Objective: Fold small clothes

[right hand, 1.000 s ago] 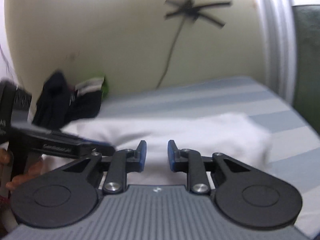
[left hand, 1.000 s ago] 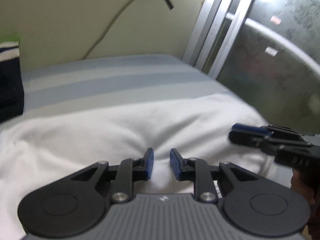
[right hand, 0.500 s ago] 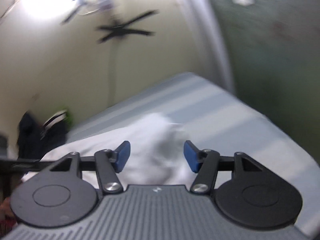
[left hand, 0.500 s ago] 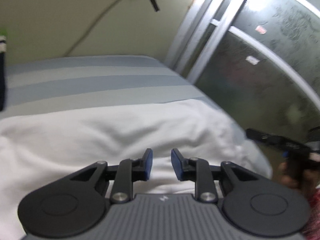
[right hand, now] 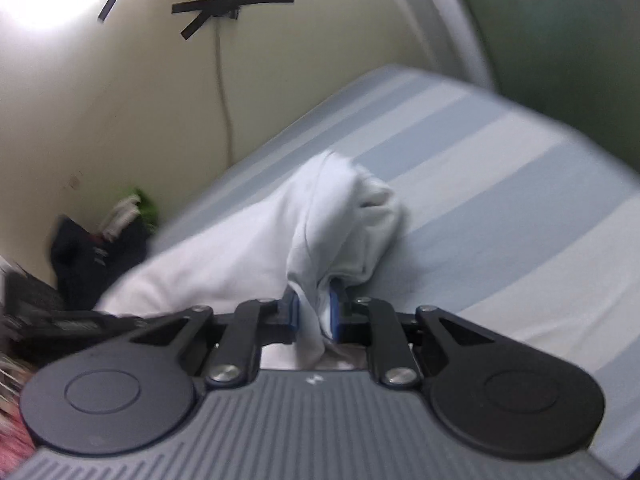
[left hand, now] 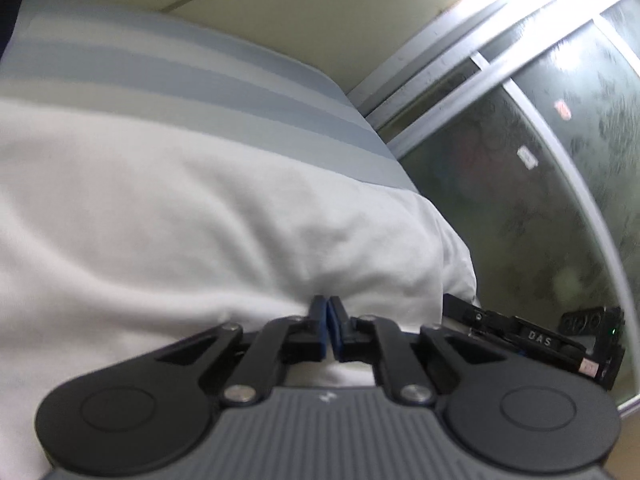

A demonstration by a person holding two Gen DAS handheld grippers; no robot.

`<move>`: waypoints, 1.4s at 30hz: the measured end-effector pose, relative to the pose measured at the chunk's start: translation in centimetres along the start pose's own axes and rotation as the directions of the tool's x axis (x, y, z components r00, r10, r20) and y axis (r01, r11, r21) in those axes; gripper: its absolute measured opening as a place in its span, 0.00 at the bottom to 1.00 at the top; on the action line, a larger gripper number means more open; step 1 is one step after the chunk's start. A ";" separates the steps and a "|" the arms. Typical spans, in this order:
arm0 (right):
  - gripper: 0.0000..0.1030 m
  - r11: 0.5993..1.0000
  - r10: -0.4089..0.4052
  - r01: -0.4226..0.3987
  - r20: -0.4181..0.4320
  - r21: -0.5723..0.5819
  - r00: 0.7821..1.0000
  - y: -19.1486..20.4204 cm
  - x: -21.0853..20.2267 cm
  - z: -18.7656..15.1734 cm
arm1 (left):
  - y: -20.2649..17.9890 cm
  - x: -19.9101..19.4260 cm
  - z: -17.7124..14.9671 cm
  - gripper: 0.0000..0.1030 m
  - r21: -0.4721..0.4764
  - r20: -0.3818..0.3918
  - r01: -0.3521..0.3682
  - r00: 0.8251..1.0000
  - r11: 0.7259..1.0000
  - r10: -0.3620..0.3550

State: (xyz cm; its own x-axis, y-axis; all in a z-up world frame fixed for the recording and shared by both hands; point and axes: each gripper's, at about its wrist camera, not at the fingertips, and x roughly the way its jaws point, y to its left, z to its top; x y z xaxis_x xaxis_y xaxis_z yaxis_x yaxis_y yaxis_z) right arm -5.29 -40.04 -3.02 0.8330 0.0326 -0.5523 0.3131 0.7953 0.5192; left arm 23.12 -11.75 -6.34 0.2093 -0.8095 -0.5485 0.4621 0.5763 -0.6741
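Note:
A white garment [left hand: 192, 216] lies spread on a bed with a blue and grey striped sheet [left hand: 168, 76]. My left gripper [left hand: 328, 322] is shut on the near edge of the white garment. My right gripper [right hand: 314, 312] is shut on a bunched corner of the same white garment [right hand: 340, 216], which rises in a fold ahead of the fingers. The right gripper also shows in the left wrist view [left hand: 532, 340], low at the right by the garment's corner.
A pile of dark clothes [right hand: 96, 256] with white and green bits lies against the wall at the far left. A frosted glass sliding door [left hand: 540, 152] runs along the bed's right side. A cable [right hand: 224, 92] hangs down the cream wall.
Both grippers have closed on the garment's near edge. The right gripper opened wide half a second ago, then shut on the corner. Both views have swung to the right.

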 end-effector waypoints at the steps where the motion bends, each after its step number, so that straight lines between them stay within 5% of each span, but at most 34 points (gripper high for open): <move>1: 0.17 1.000 0.009 -0.009 0.010 -0.008 1.000 0.9 -0.3 0.2 | 0.1 0.0 0.0 0.06 -0.005 0.000 0.003 1.000 1.000 -0.003; 6: 0.16 0.977 0.181 -0.171 0.073 -0.124 0.981 7.6 -2.3 1.3 | -0.9 -1.0 -0.4 0.06 0.032 0.024 -0.032 0.999 0.999 0.031; 10: 0.16 0.937 0.250 -0.236 0.023 -0.256 0.968 13.7 -1.3 0.8 | -0.8 -6.7 -1.1 0.19 0.078 0.147 -0.038 0.989 0.996 0.026; 15: 0.16 0.882 0.283 -0.298 -0.094 -0.366 0.954 19.9 2.5 -1.3 | 2.6 -17.7 -3.2 0.35 0.027 0.382 -0.132 0.917 0.991 0.112; 19: 0.15 0.839 0.290 -0.354 -0.212 -0.413 0.933 24.2 6.5 -3.9 | 5.7 -23.8 -5.3 0.39 -0.064 0.463 -0.240 0.853 0.969 0.241; 22: 0.15 0.809 0.268 -0.376 -0.286 -0.451 0.920 27.4 9.7 -5.8 | 7.4 -26.1 -6.7 0.43 -0.124 0.490 -0.253 0.826 0.960 0.281; 27: 0.25 0.799 0.138 -0.322 -0.366 -0.508 0.920 29.6 15.9 -8.9 | 8.5 -26.2 -7.4 0.49 -0.157 0.482 -0.203 0.838 0.967 0.254; 30: 0.36 0.782 0.173 -0.372 -0.399 -0.500 0.900 29.0 15.5 -8.7 | 8.2 -25.9 -7.3 0.53 -0.117 0.471 -0.191 0.853 0.975 0.224; 34: 0.36 0.750 0.324 -0.476 -0.373 -0.458 0.869 27.9 11.3 -5.2 | 6.9 -25.8 -7.3 0.56 -0.059 0.485 -0.176 0.855 0.983 0.183; 38: 0.35 0.773 0.343 -0.411 -0.228 -0.483 0.911 26.3 8.2 -1.4 | 5.3 -24.3 -7.0 0.57 -0.011 0.469 -0.198 0.865 0.980 0.180; 42: 0.30 0.807 0.274 -0.353 -0.229 -0.473 0.934 26.4 10.8 -0.8 | 4.2 -21.3 -7.1 0.57 0.036 0.409 -0.251 0.887 0.967 0.214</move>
State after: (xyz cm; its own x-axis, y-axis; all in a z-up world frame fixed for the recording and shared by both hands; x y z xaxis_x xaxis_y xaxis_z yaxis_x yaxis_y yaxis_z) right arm 11.58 -18.19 4.24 0.7595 0.3871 -0.5227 -0.2570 0.9168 0.3056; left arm 14.45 8.69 -0.98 0.6375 -0.6403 -0.4284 0.4259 0.7563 -0.4966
